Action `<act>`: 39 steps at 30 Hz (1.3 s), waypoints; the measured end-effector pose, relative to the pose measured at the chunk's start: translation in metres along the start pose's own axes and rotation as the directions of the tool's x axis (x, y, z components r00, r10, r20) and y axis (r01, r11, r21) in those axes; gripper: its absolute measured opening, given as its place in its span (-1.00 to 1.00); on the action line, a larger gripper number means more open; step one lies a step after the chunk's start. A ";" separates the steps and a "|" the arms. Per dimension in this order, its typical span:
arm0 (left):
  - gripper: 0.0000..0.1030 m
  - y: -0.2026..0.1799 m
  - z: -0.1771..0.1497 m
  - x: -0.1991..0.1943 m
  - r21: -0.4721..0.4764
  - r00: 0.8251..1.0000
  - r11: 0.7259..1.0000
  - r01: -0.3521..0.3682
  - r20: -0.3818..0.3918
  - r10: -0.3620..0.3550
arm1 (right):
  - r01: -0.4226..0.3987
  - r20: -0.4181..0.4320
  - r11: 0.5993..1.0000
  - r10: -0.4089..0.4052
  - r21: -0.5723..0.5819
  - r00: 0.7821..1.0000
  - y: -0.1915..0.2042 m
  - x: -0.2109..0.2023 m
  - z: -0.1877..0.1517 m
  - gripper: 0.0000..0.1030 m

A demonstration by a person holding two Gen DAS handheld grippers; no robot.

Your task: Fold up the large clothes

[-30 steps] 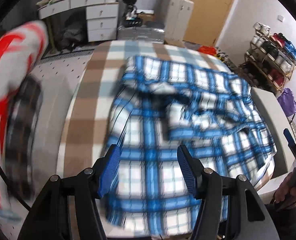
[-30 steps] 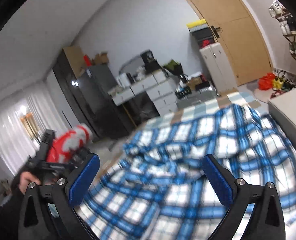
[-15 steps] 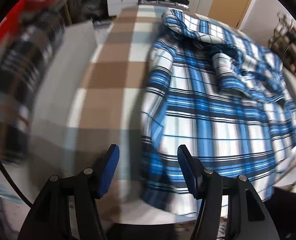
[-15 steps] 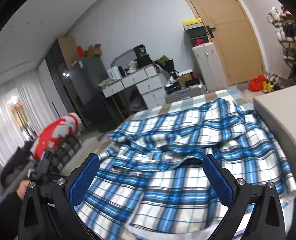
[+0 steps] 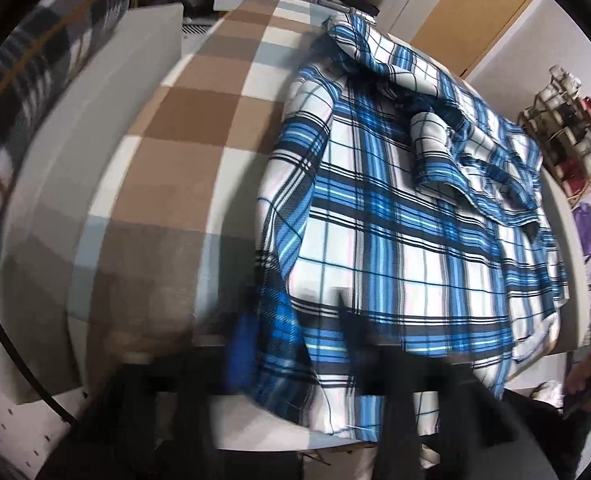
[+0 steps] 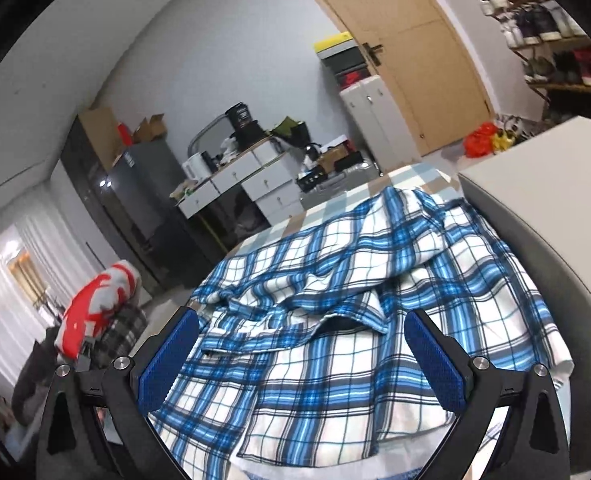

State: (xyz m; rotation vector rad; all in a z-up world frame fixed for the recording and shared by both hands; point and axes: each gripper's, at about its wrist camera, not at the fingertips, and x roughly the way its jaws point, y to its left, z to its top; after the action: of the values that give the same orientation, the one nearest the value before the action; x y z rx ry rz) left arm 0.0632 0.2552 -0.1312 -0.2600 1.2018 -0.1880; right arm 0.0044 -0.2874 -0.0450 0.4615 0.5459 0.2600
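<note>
A large blue-and-white plaid shirt (image 5: 395, 240) lies rumpled on a brown-and-white checked bed cover (image 5: 183, 128). Its near hem hangs over the front edge. My left gripper (image 5: 295, 340) points steeply down at the shirt's near-left hem corner. Its jaws are closing and blurred, with the hem fabric between the pads, which still stand apart. In the right wrist view the shirt (image 6: 335, 280) spreads ahead, its collar area bunched. My right gripper (image 6: 307, 360) hovers wide open over the shirt's near right part, holding nothing.
A grey padded ledge (image 6: 555, 200) flanks the bed on the right, another (image 5: 95, 100) on the left. A red-and-white bundle (image 6: 95, 312) sits on a dark plaid roll (image 5: 35, 60) at the left. White drawers (image 6: 255, 184) and a shoe rack (image 5: 567, 128) stand beyond.
The left gripper dropped to the shirt's near-left hem and its jaws narrowed around the fabric. The right gripper moved closer over the shirt and stays wide open.
</note>
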 end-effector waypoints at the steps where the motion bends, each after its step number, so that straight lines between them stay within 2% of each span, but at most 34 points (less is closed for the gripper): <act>1: -0.77 0.000 0.001 0.001 -0.002 1.000 1.000 0.015 -0.006 -0.015 | 0.000 -0.002 1.000 0.000 0.005 1.000 0.000 0.000 0.000 1.00; 5: -0.77 -0.006 -0.001 0.000 0.014 0.998 0.998 0.062 -0.007 -0.062 | 0.013 -0.011 1.000 -0.012 0.009 1.000 -0.002 0.000 0.000 1.00; 7: -0.92 -0.011 -0.004 -0.005 0.032 0.996 0.996 0.088 0.005 -0.089 | 0.015 -0.009 1.000 -0.015 0.008 1.000 -0.002 -0.001 -0.001 1.00; 9: -0.93 -0.014 -0.005 -0.010 0.055 0.990 0.989 0.138 0.021 -0.140 | 0.011 -0.008 1.000 -0.011 0.010 1.000 -0.002 -0.002 -0.001 1.00; 10: -0.93 -0.016 -0.006 -0.012 0.063 0.989 0.988 0.141 0.027 -0.143 | 0.011 -0.009 1.000 -0.011 0.010 1.000 -0.001 -0.002 -0.001 1.00; 15: -0.93 -0.021 -0.006 -0.002 0.086 0.999 0.995 0.045 0.001 -0.045 | 0.015 -0.021 1.000 -0.015 0.006 1.000 -0.001 0.000 -0.001 1.00; 20: -0.93 -0.028 -0.008 -0.001 0.115 1.000 0.993 -0.013 0.009 0.012 | 0.011 -0.019 1.000 -0.010 0.007 1.000 0.000 0.001 -0.002 1.00; 23: -0.89 -0.026 -0.009 0.002 0.101 0.999 0.994 -0.039 0.000 0.039 | 0.005 -0.019 1.000 -0.004 0.017 1.000 0.002 0.003 -0.002 1.00; 30: -0.48 -0.027 -0.008 0.003 0.085 1.000 0.996 -0.001 -0.008 0.001 | -0.046 -0.018 0.999 0.047 0.025 0.999 0.019 0.010 -0.003 1.00; 39: -0.45 -0.029 -0.010 0.002 0.061 1.000 0.998 -0.018 0.002 0.018 | -0.089 -0.035 0.994 0.091 0.058 0.995 0.023 0.017 -0.005 1.00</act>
State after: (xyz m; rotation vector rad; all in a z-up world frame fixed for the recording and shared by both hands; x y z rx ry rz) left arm 0.0545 0.2260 -0.1276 -0.1963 1.1941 -0.2085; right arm 0.0129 -0.2592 -0.0451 0.5378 0.5707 0.3403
